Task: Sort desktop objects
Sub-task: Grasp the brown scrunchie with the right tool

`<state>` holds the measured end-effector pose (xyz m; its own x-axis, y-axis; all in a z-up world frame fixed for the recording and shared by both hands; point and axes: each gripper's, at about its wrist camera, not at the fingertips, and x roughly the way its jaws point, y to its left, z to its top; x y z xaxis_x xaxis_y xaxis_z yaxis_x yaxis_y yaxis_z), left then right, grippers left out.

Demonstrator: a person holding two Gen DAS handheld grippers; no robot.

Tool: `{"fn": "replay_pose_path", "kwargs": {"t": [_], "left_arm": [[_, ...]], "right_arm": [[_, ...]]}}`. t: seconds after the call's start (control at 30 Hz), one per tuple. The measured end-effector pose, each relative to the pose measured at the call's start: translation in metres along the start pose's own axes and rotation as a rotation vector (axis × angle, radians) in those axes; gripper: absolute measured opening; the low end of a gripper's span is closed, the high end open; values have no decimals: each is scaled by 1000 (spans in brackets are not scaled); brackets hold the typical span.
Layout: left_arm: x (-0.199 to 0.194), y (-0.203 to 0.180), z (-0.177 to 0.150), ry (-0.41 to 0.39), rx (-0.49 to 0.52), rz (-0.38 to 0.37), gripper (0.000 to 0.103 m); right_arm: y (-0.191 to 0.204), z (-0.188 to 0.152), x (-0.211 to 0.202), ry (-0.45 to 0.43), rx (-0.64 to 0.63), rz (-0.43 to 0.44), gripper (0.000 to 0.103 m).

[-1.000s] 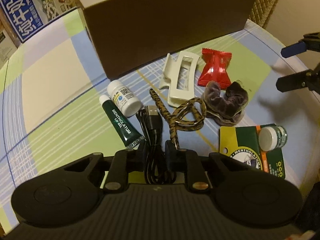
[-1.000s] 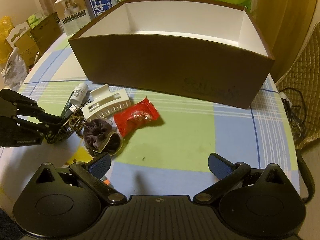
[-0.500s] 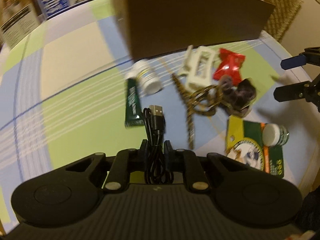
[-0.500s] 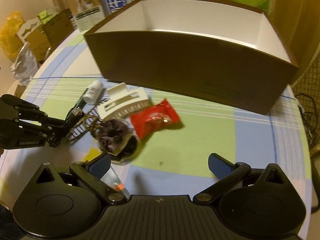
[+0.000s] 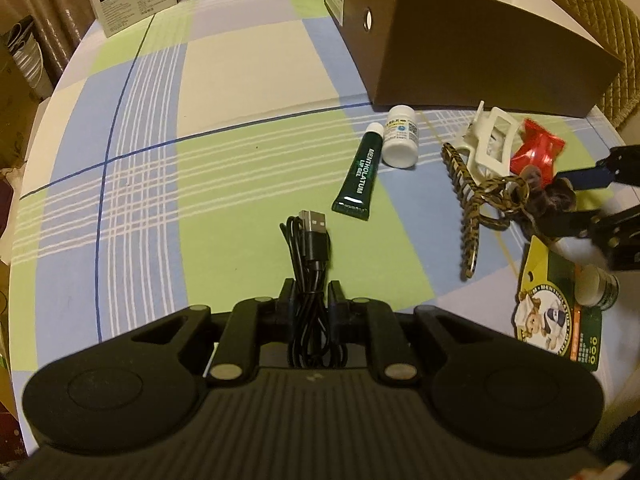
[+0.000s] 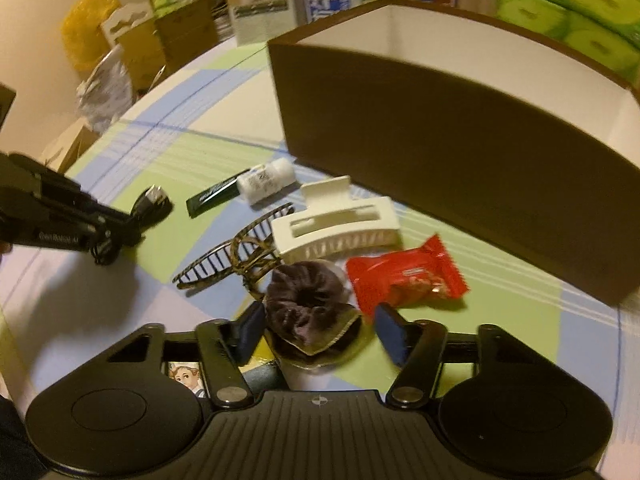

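Checked cloth in green, blue and cream covered the round worktop (image 5: 248, 60), with cartons and packets stacked at its far rim. Largest upon it stood the open brown box (image 6: 460, 152), white inside and nothing visible in the part that showed; it sat just behind the clutter, most likely as the bin the things were to go into, so each piece had only a short way to travel. The clutter lay bunched before its near wall: a white hair clip (image 6: 336, 224) touching a tortoiseshell hair clip (image 6: 232, 256), a red candy packet (image 6: 404, 280) just beside them, a green Mentholatum tube (image 5: 358, 176) with its cap toward the box and its long axis running nearly straight away from the left camera, and a small white bottle (image 5: 400, 142) on its side against that cap. The left claw (image 5: 311, 292) was pinched on a bundled black USB cable (image 5: 310, 252), held off to the left of the pile; the bundle ran lengthwise along the fingers, its plug pointing forward and away from the hand, so it could go plug first into the box. The right claw (image 6: 320, 330) stood spread, its blue pads either side of a dark velvet scrunchie (image 6: 306, 300) that lay flat, ring upward, seemingly on a clear wrapper, though blur left that unsure. The pads did not appear to touch it yet.
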<state>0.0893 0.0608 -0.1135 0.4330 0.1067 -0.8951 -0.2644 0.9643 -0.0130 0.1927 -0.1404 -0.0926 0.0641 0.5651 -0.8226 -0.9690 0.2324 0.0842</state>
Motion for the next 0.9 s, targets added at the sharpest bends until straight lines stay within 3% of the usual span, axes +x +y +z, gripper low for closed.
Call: {"fn": "replay_pose_path", "kwargs": {"t": [0.2,0.27,0.37,0.9], "left_arm": [[2,-3,4,-7,-8,11,13],[4,-5,6,-12,-2,13,13],[6,-6,8,-21,2,7,13],[-14,-16,6,-32,17,-24,10]], "right_arm": [[12,-6,11,1,-112,-24,40],[16,-7,10,1,-134,-21,28],[18,-9,9,2,-140,-26,20],[-27,-13,-47,-53,170,7,17]]}}
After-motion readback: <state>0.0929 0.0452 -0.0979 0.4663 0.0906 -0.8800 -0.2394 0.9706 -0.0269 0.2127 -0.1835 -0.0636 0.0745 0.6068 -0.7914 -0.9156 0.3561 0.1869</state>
